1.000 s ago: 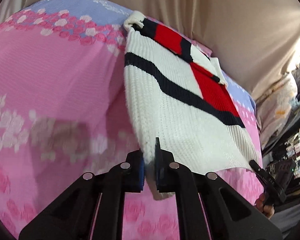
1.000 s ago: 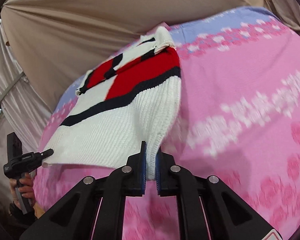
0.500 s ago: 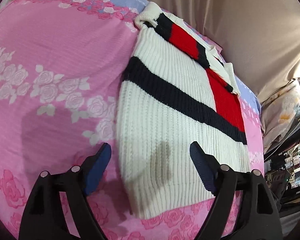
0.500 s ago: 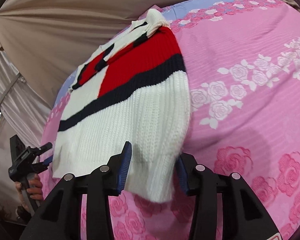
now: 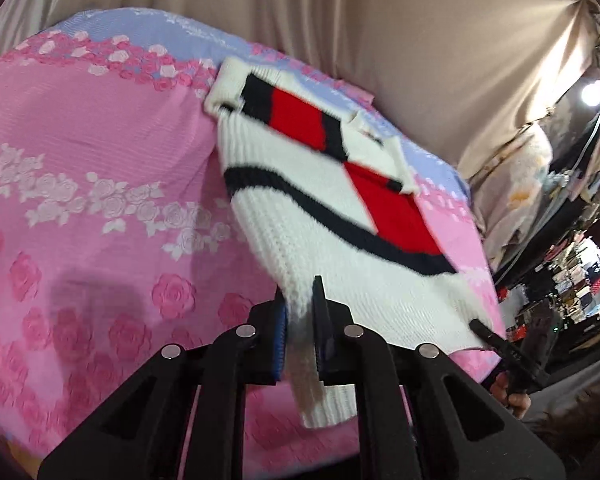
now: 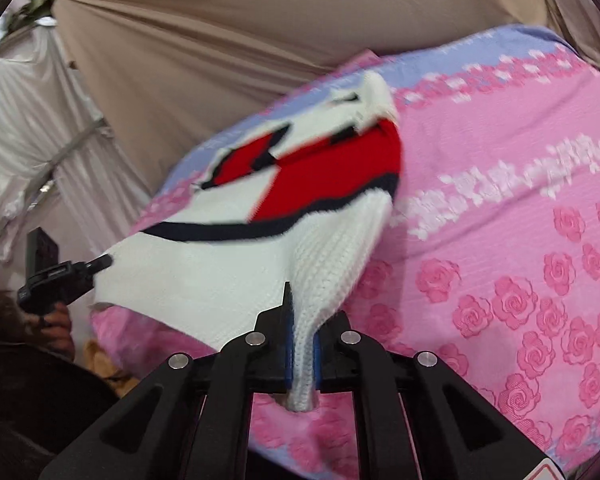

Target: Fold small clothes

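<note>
A white knit sweater (image 5: 300,184) with red blocks and navy bands lies lengthwise on the pink bed, its collar at the far end. My left gripper (image 5: 300,312) is shut on the near-left hem corner, which hangs down between the fingers. My right gripper (image 6: 302,320) is shut on the near-right hem corner of the sweater (image 6: 220,264). The near hem is raised off the bed and stretched between the two grippers; the far part still rests on the sheet. Each view shows the other gripper's tip at the opposite corner: the right gripper (image 5: 480,326) and the left gripper (image 6: 100,262).
A pink rose-print sheet (image 5: 100,200) with a lilac far border covers the bed (image 6: 500,200). Beige drapes (image 5: 380,20) hang close behind it. Cluttered shelves (image 5: 580,272) stand beyond the bed's right side. A person's hand (image 5: 512,396) holds the right gripper near the bed's edge.
Half a second ago both grippers were open over the flat-lying hem. Both have now shut on its corners and raised it off the sheet.
</note>
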### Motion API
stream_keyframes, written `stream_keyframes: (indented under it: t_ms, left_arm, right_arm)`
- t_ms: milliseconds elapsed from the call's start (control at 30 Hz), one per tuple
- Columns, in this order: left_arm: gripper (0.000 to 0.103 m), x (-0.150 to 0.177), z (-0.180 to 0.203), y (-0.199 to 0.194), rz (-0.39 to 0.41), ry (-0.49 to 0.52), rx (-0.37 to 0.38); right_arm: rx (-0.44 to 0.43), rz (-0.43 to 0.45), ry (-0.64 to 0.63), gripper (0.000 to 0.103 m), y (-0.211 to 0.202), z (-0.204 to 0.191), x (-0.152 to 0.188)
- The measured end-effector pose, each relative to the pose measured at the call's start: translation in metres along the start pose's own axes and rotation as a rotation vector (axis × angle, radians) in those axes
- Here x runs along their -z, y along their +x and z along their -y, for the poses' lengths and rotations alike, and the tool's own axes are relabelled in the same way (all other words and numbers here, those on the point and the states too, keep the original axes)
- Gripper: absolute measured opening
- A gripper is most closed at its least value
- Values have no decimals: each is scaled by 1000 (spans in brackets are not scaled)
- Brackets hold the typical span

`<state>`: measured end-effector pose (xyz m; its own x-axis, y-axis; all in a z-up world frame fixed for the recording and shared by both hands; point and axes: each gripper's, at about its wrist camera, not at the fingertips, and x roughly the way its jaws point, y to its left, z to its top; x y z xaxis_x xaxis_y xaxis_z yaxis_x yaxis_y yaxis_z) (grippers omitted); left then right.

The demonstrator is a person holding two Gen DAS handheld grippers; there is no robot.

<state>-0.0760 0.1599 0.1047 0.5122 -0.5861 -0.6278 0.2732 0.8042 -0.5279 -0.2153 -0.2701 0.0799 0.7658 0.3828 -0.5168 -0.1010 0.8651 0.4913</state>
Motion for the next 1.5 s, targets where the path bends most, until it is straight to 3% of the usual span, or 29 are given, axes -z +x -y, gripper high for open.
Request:
stream_keyframes:
  t_ms: [167, 267, 367, 500, 700, 833, 967, 1067, 1100, 1133, 1167, 1200, 1233, 1300, 1367, 1400, 1467, 1500]
  left_arm:
    - [11, -35, 34, -30, 150, 70, 15]
    - [11, -76, 30, -18, 198, 57, 25]
    - [11, -126, 20, 17, 204, 38, 8]
    - [11, -181, 0, 81, 162, -11, -72]
    - [12, -231, -34, 182, 45, -82, -222]
    - [12, -241, -52, 228, -8, -85, -278]
    - [14, -252, -63, 235, 5, -106, -246]
    - [17, -260, -65, 236, -6, -124, -228]
    - [20, -263, -64, 232, 9, -129, -207]
    - [21, -266, -61, 229, 30, -125, -198]
    - [31, -269, -58, 217, 79, -113, -214]
    - [49, -270, -55, 207, 121, -102, -238]
    - [55, -270, -51, 189, 195, -76, -264]
    - [62, -265, -40, 166, 258, -6, -299]
    - [67, -256, -30, 155, 244, 73, -326]
    - [76, -251, -24, 155, 222, 115, -336]
    - [86, -241, -10, 172, 151, 221, -361]
    - [86, -240, -4, 185, 123, 262, -375]
  right_arm:
    - [-116, 235, 5, 7, -8, -1, -72]
    - [-117, 292, 22, 6, 23, 15, -118]
    - [-104, 259, 77, 6, 70, 41, -158]
    - [-46, 165, 157, 6, 144, 78, -204]
    - [31, 54, 258, 8, 234, 124, -226]
    - [22, 50, 292, 8, 251, 137, -230]
    - [5, 57, 276, 12, 254, 135, -241]
    - [-8, 122, 280, 15, 244, 130, -254]
    - [-7, 166, 285, 20, 233, 129, -257]
    - [-10, 203, 292, 31, 223, 129, -260]
    - [-7, 240, 296, 37, 212, 128, -260]
    - [5, 259, 292, 48, 204, 126, -260]
    - [40, 259, 256, 50, 194, 121, -255]
    - [149, 215, 158, 50, 189, 108, -245]
    - [256, 171, 62, 51, 195, 97, -237]
    - [312, 140, 20, 53, 204, 94, -235]
    - [362, 80, -8, 54, 226, 96, -238]
    - [366, 45, -12, 54, 241, 100, -241]
